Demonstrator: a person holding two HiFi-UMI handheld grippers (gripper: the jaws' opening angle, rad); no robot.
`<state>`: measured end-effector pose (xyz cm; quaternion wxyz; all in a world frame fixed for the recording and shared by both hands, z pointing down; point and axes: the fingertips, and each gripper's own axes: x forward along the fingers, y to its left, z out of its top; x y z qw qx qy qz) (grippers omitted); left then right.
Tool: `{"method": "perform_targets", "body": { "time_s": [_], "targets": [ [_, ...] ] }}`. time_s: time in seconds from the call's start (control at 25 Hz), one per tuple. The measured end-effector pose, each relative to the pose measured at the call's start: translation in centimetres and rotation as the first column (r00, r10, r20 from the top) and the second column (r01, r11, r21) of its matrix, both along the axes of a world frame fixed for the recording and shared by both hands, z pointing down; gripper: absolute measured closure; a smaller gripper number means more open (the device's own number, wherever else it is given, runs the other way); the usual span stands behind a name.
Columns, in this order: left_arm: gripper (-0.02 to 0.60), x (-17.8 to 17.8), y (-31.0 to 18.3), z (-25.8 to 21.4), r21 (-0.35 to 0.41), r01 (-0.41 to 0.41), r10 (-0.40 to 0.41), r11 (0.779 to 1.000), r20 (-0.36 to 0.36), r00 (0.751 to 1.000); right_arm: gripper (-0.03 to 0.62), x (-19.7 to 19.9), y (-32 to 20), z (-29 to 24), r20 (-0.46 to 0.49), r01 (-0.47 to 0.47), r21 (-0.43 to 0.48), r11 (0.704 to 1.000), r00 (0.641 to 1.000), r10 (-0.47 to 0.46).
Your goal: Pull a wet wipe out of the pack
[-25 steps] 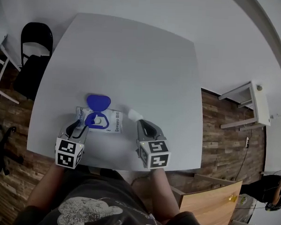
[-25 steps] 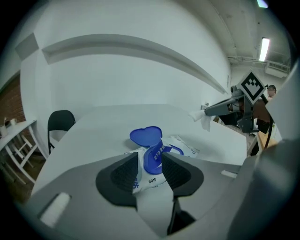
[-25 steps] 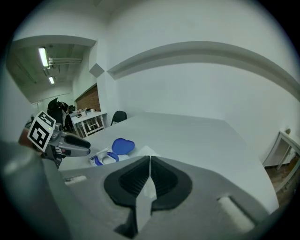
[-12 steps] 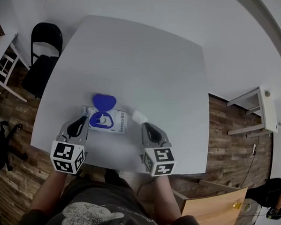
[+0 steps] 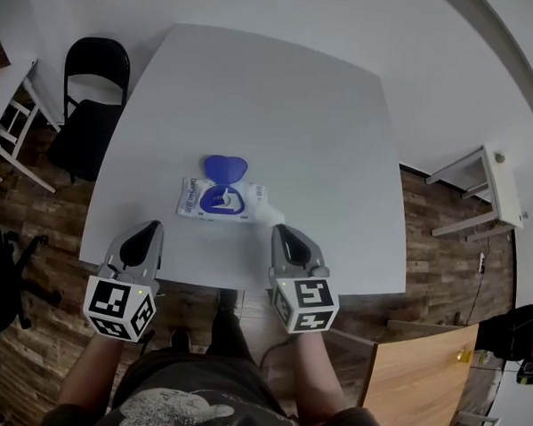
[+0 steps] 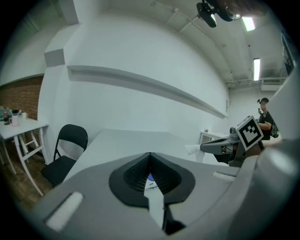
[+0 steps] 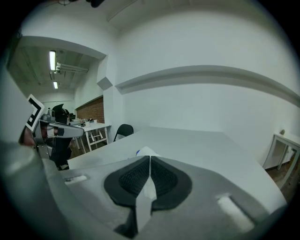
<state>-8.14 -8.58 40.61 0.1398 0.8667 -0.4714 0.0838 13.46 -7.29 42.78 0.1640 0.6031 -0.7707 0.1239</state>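
Observation:
The wet wipe pack (image 5: 215, 200) lies flat on the white table (image 5: 272, 101), its blue lid (image 5: 224, 168) flipped open toward the far side. My right gripper (image 5: 285, 228) is shut on a white wipe (image 5: 265, 214) just right of the pack; in the right gripper view (image 7: 150, 158) the wipe (image 7: 147, 151) pokes out past the closed jaws. My left gripper (image 5: 150, 230) hangs over the near table edge, left of the pack and apart from it. Its jaws have just been closing and now meet with nothing between them (image 6: 150, 155). A sliver of the pack (image 6: 150, 178) shows beyond them.
A black folding chair (image 5: 89, 109) stands off the table's far left corner. A small white side table (image 5: 482, 188) and a wooden cabinet (image 5: 418, 385) are on the right, over wood flooring. The person's legs are below the near table edge.
Both grippers have drawn back toward the near table edge, away from the pack. The left jaws, open at the pack's left end before, have come off it and shut. The right keeps the wipe.

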Motion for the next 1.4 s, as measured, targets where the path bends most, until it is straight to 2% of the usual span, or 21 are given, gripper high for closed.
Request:
{"method": "perform_targets", "body": {
  "time_s": [0.24, 0.48, 0.8, 1.08, 1.28, 1.4],
  "targets": [
    [0.565, -4.3, 4.0, -2.7, 0.104, -0.041, 0.046, 0.994, -0.047, 0.998, 0.594, -3.5, 5.1, -2.5, -0.031, -0.077, 0.087, 0.993, 0.996, 0.08],
    [0.565, -6.2, 7.5, -3.7, 0.127, -0.088, 0.099, 0.988, -0.078, 0.992, 0.594, -6.0, 10.4, -4.8, -0.041, -0.124, 0.136, 0.983, 0.991, 0.13],
    [0.565, -5.5, 11.7, -5.0, 0.161, -0.124, 0.139, 0.979, -0.085, 0.987, 0.594, -6.1, 15.6, -5.9, -0.042, -0.137, 0.183, 0.974, 0.988, 0.147],
    [0.565, -4.7, 16.0, -5.9, 0.177, -0.091, 0.107, 0.98, -0.081, 0.991, 0.594, -5.6, 19.0, -6.6, -0.015, -0.117, 0.205, 0.972, 0.992, 0.123],
    [0.565, -3.9, 20.3, -6.3, 0.178, -0.053, 0.071, 0.983, -0.092, 0.993, 0.594, -4.6, 23.0, -6.8, -0.024, -0.078, 0.214, 0.974, 0.996, 0.085],
    [0.565, -3.2, 23.5, -6.3, 0.189, -0.047, 0.062, 0.981, -0.074, 0.995, 0.594, -3.9, 25.6, -6.9, -0.02, -0.063, 0.23, 0.971, 0.997, 0.07]
  ]
}}
